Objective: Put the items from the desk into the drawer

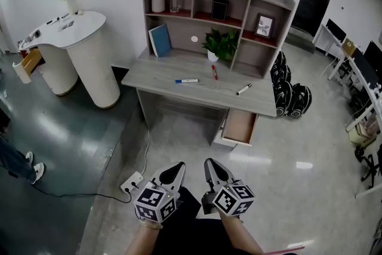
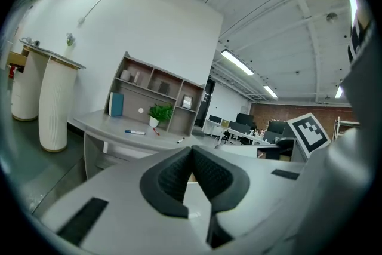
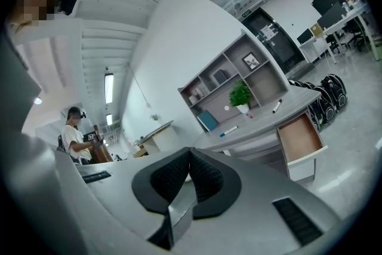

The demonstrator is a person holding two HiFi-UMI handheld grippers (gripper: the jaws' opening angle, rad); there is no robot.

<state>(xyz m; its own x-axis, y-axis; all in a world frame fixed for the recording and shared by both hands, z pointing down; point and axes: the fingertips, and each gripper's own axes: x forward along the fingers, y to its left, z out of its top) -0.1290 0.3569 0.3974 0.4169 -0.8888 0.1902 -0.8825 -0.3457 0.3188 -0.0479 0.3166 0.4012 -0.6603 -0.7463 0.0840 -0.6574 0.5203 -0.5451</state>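
Observation:
Three items lie on the grey desk (image 1: 161, 77): a blue marker (image 1: 186, 80), a red pen (image 1: 214, 72) and a black-and-white marker (image 1: 243, 89). Under the desk's right end the drawer (image 1: 239, 126) stands pulled out, and its inside looks bare. Both grippers are low in the head view, well short of the desk, side by side and pointing at it. My left gripper (image 1: 173, 171) is shut and holds nothing; my right gripper (image 1: 213, 169) is also shut and holds nothing. The right gripper view shows the drawer (image 3: 298, 140) and the blue marker (image 3: 228, 131) far ahead of the shut tips (image 3: 190, 152).
A hutch with a blue book, a potted plant (image 1: 219, 45) and a picture frame stands on the desk. A white curved counter (image 1: 71, 30) is at left, a power strip (image 1: 132, 181) with a cable on the floor, backpacks (image 1: 289, 92) right of the desk. A person (image 3: 74, 137) stands far left.

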